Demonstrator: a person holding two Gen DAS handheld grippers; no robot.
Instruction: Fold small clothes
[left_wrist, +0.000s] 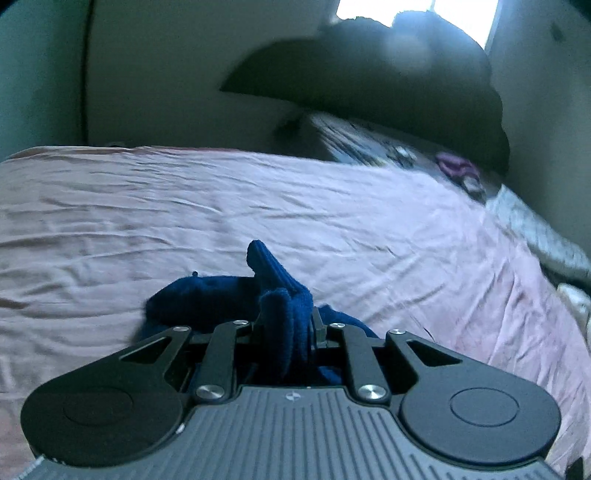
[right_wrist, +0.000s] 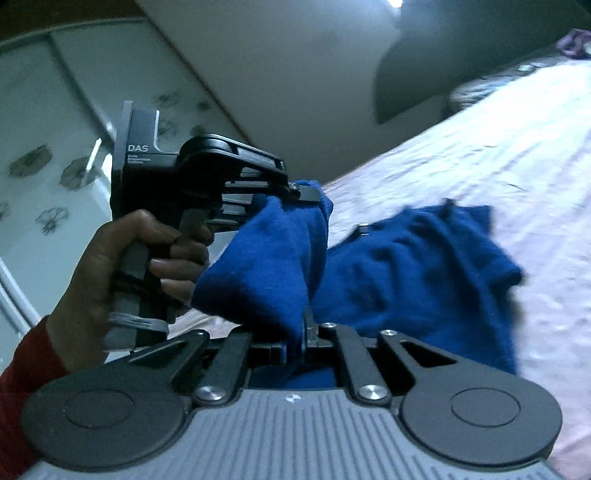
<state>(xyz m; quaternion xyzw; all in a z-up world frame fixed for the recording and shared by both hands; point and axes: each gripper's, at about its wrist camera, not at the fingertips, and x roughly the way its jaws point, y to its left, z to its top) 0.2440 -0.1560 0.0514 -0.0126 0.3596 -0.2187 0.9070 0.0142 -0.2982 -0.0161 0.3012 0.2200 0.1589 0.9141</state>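
A wide bed covered by a wrinkled pale pink sheet (left_wrist: 258, 206) fills most of the room; its creases run across the whole surface. At the far end a dark curved headboard (left_wrist: 369, 85) rises against a plain cream wall (left_wrist: 166, 74), with a bright window (left_wrist: 417, 14) above it, and a small purple bundle of cloth (left_wrist: 456, 166) lies on patterned bedding near that end. To one side stands a pale wardrobe with frosted doors printed with grey flowers (right_wrist: 40, 166). The deep blue knitted garment (right_wrist: 406, 273) is partly lifted, one portion spread over the pink sheet, the rest gathered up between the two tools. The left gripper (right_wrist: 306, 194), gripped by a hand (right_wrist: 110, 273) coming out of a red sleeve (right_wrist: 22, 387), has its fingers pinched narrowly on a bunched thickness of the blue knit. The right gripper (right_wrist: 301, 332) has its fingers drawn almost fully together on a thin fold of the same garment, which hangs stretched between the two grips just above the bed.
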